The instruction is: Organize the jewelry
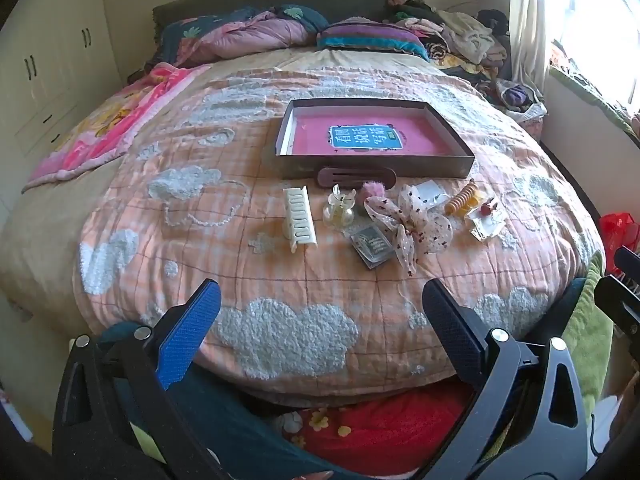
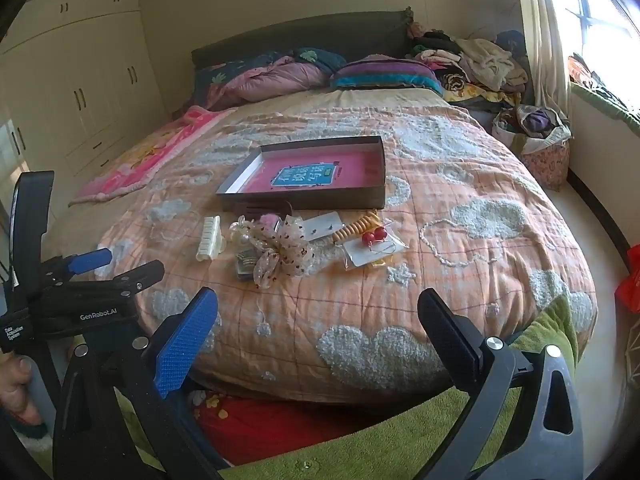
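Note:
A shallow dark box [image 1: 464, 162] [image 2: 304, 200] with a pink book inside lies on the bed. In front of it lies a row of accessories: a cream claw clip [image 1: 299, 216] [image 2: 209, 238], a clear clip [image 1: 340, 206], a dark brown barrette [image 1: 356, 177], a dotted sheer bow [image 1: 412, 224] [image 2: 282, 248], an orange spiral hair tie [image 1: 462, 198] [image 2: 356, 229], red bead earrings on a card [image 2: 374, 236] [image 1: 486, 210]. My left gripper [image 1: 320, 312] is open and empty, short of the items. My right gripper [image 2: 318, 316] is open and empty too.
The peach cloud quilt [image 1: 280, 332] covers the bed. Pillows and piled clothes [image 2: 480, 60] sit at the headboard. A wardrobe [image 2: 80, 92] stands left, a fabric basket [image 2: 536, 136] and window right. A green towel [image 2: 360, 440] lies under the grippers.

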`<act>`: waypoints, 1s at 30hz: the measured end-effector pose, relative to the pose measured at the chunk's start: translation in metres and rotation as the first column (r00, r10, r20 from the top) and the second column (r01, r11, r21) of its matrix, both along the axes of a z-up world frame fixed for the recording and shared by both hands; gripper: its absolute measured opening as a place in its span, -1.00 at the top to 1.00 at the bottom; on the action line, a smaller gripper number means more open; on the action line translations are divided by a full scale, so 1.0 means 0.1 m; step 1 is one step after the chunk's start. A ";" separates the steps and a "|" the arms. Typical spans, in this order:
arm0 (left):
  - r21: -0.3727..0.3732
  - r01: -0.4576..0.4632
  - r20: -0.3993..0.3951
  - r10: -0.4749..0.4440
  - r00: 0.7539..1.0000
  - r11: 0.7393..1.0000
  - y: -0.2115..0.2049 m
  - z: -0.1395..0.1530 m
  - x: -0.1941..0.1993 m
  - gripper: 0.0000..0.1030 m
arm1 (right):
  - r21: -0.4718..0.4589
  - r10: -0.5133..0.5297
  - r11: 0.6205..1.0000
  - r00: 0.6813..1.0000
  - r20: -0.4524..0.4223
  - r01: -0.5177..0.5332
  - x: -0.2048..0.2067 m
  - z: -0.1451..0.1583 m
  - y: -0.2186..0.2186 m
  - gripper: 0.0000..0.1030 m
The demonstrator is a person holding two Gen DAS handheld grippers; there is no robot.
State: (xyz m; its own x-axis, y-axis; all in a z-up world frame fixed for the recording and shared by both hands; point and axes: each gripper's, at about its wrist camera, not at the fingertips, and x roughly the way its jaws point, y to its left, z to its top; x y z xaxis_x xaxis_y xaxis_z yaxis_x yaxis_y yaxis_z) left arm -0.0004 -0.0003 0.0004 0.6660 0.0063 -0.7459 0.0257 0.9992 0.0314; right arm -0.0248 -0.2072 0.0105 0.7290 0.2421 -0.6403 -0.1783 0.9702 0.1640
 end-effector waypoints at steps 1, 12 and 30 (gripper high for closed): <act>0.000 0.001 0.001 -0.001 1.000 1.000 0.00 0.00 0.00 -0.84 | 0.000 0.000 1.000 1.000 0.000 0.000 0.00 0.00 0.00 -0.92; 0.001 0.001 0.003 -0.001 1.000 1.000 0.00 0.00 0.00 -0.84 | -0.003 -0.001 1.000 1.000 0.005 0.001 0.00 0.01 0.00 -0.92; 0.001 -0.001 0.005 0.001 1.000 1.000 -0.06 0.05 0.01 -0.84 | -0.003 -0.001 1.000 1.000 0.007 0.001 0.00 0.03 -0.02 -0.92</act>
State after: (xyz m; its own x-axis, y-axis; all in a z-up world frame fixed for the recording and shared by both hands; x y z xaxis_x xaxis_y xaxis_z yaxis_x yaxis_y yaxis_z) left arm 0.0008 -0.0062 0.0053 0.6698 0.0079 -0.7425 0.0248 0.9992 0.0329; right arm -0.0243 -0.2094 0.0132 0.7337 0.2394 -0.6359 -0.1782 0.9709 0.1599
